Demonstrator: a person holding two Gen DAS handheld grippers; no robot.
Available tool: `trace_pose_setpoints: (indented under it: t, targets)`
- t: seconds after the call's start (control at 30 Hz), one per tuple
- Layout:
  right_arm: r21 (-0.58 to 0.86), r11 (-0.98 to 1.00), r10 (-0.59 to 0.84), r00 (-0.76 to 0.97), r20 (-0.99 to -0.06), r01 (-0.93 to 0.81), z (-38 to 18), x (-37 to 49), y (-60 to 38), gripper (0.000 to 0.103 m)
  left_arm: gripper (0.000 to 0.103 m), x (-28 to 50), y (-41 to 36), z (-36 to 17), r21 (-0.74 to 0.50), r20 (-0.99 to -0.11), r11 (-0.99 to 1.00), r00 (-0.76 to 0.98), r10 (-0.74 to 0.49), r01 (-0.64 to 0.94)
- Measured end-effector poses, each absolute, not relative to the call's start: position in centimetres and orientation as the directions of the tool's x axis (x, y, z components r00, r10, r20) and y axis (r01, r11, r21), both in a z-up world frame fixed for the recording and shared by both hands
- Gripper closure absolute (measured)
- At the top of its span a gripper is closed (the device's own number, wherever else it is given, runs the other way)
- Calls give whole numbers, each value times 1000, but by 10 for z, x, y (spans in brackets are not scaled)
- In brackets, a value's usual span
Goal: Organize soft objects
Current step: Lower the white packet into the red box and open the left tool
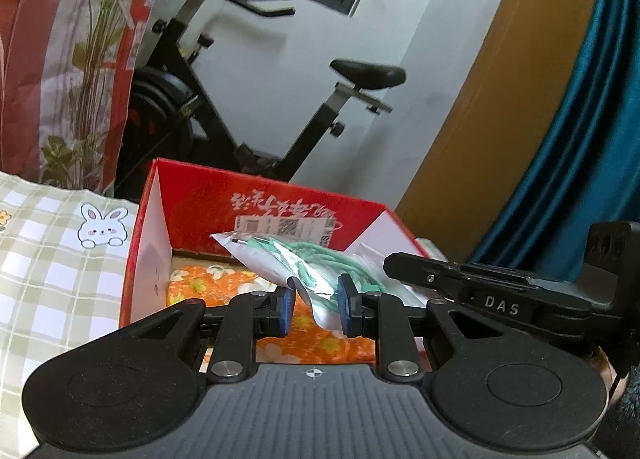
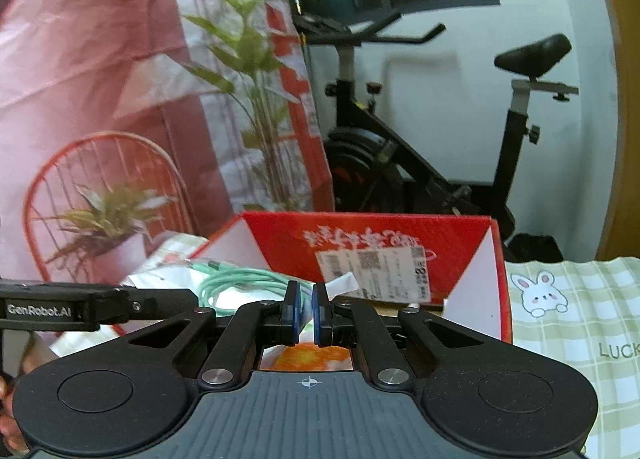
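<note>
Nearest us, our left tongs (image 1: 316, 310) stand part open around the lower edge of a clear bag of green cord (image 1: 304, 263), without pinching it, while our right tongs (image 2: 305, 313) are closed on the same bag's white flap. The bag hangs over an orange floral cloth (image 1: 224, 279) inside a red box (image 1: 256, 199). The box rests on a green checked sheet with rabbits (image 1: 48, 259). Beyond stand an exercise bike (image 2: 420, 147), a white wall (image 1: 304, 67) and a teal curtain (image 1: 592, 131).

Both grippers, left gripper (image 1: 316, 311) and right gripper (image 2: 306, 313), are matte black with blue ribbed pads (image 1: 286, 309), silver screws (image 1: 228, 369), round caps and a ridged grey base.
</note>
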State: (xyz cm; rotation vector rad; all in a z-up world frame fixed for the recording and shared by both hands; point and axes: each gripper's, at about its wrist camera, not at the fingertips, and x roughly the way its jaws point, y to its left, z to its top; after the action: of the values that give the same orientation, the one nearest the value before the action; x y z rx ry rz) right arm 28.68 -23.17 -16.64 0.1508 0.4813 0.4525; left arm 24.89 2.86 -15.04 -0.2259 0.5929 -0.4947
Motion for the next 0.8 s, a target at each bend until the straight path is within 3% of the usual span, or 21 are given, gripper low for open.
trace_pose_setpoints:
  t: [0.2,0.23,0.3,0.33,0.53,0.67,0.73,0.8]
  targets:
    - [213,912,409,776,-479,-350,-188,311,-224,98,78,268,26,-158,-325,-538,879,696,-476,349]
    - [201,916,400,773,-492,-346,-191,313,-222,97,75,270,26,-159,-319,-550,883,692,-468,343]
    - [179,926,375,772,-513,-331,-195,314,-218,97,59,270,25,-160,-301,-577,893,682,-449,334]
    - [181,927,374,772,-514,-329,-196,314,-219,96,47,270,25,-160,-284,-584,899,684,-437,332]
    - [174,933,360,788,-500,-316,-192,304,-223,84,36,260,32,-153,-244,-594,912,692,-410,331]
    - [185,933,361,798,-483,-310,-184,293,-228,65,22,246,34,-140,-205,-570,919,722,-393,338]
    - [187,933,360,807,-469,-308,-180,286,-230,51,21,240,35,-131,-201,-553,918,733,-395,343]
    - [182,935,355,813,-462,-304,-176,279,-231,44,20,234,36,-124,-203,-540,916,741,-400,346]
